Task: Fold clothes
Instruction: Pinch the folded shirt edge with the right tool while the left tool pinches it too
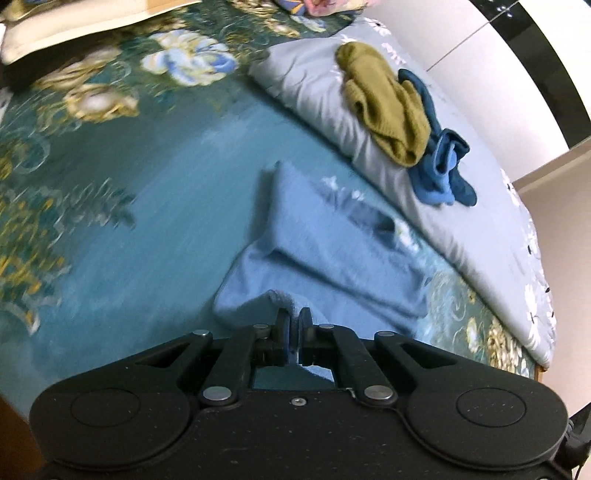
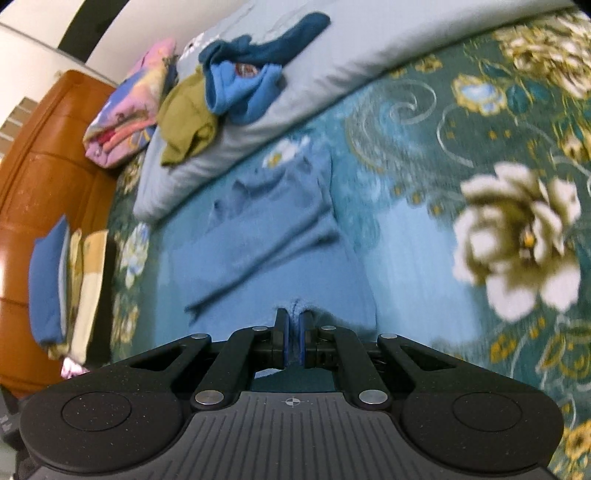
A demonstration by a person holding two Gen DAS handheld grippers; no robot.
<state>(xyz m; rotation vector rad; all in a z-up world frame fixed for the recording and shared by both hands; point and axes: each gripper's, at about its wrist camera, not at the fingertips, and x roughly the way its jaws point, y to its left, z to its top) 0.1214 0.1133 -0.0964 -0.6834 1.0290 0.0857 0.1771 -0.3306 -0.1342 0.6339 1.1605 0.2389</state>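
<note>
A light blue garment (image 1: 332, 258) lies partly folded on the teal floral bedspread (image 1: 147, 221). My left gripper (image 1: 294, 314) is shut on its near edge, the cloth pinched between the jaws. In the right wrist view the same garment (image 2: 273, 251) spreads ahead, and my right gripper (image 2: 294, 315) is shut on its near edge too. An olive garment (image 1: 384, 107) and a blue and dark-blue garment (image 1: 443, 166) lie bunched on a grey quilt (image 1: 314, 85) beyond; they also show in the right wrist view, olive (image 2: 184, 118) and blue (image 2: 243, 85).
A pink patterned folded bundle (image 2: 125, 114) sits by the orange-brown headboard (image 2: 44, 166). A stack of folded clothes, blue and cream (image 2: 62, 288), lies at the left. A cream pillow (image 1: 66, 26) is at the far left. The bed's edge (image 1: 539, 365) is at the right.
</note>
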